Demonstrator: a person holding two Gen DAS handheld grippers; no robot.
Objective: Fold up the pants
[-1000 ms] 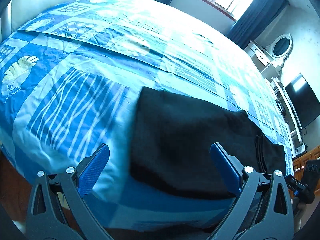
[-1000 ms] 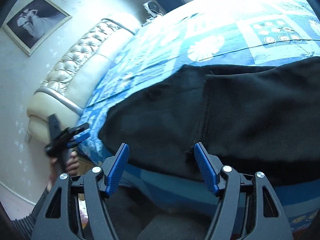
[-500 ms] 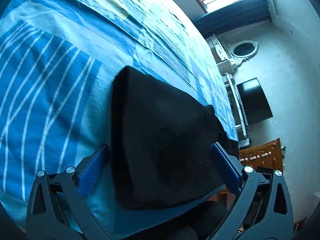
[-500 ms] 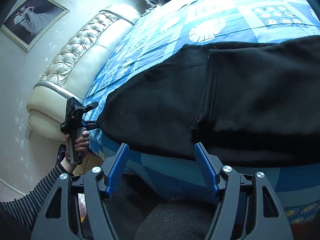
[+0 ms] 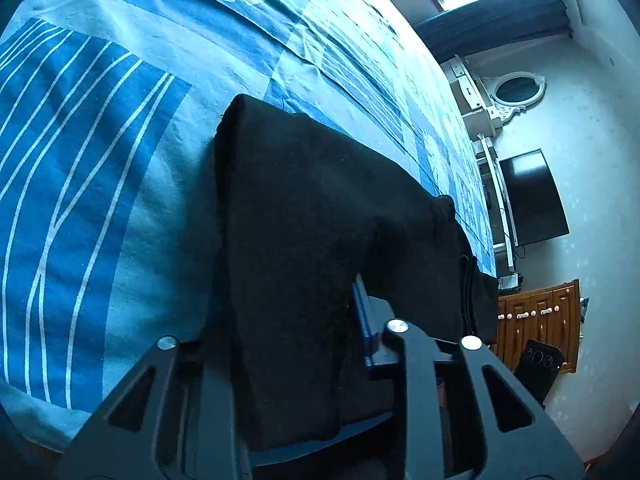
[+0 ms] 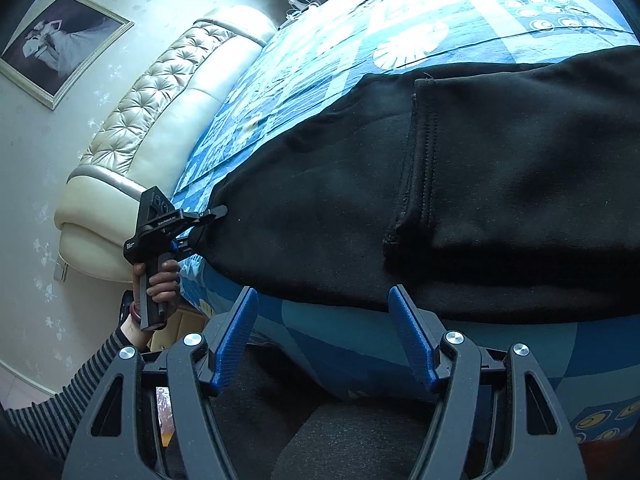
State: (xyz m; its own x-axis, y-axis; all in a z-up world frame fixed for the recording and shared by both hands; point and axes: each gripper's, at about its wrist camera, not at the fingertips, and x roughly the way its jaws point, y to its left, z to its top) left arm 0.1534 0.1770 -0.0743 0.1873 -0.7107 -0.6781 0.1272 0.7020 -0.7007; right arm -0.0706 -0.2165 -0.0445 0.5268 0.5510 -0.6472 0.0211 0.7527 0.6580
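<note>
Two grippers, one engaged: left gripper (image 6: 208, 222) jaws closing on the near corner of the black pants (image 6: 460, 184), fabric bunched between the pads; right gripper (image 6: 324, 332) jaws apart and empty, just short of the near edge. Pants lie along the near edge of the bed (image 6: 352, 356), one layer already doubled over. My read: part-folded, next fold only starting, right side ungripped.

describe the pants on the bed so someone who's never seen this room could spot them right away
Find the bed with the blue patterned bedspread. Along its near edge lie the black pants, spread flat. They are the only plain dark thing on the patterned blue cloth.
</note>
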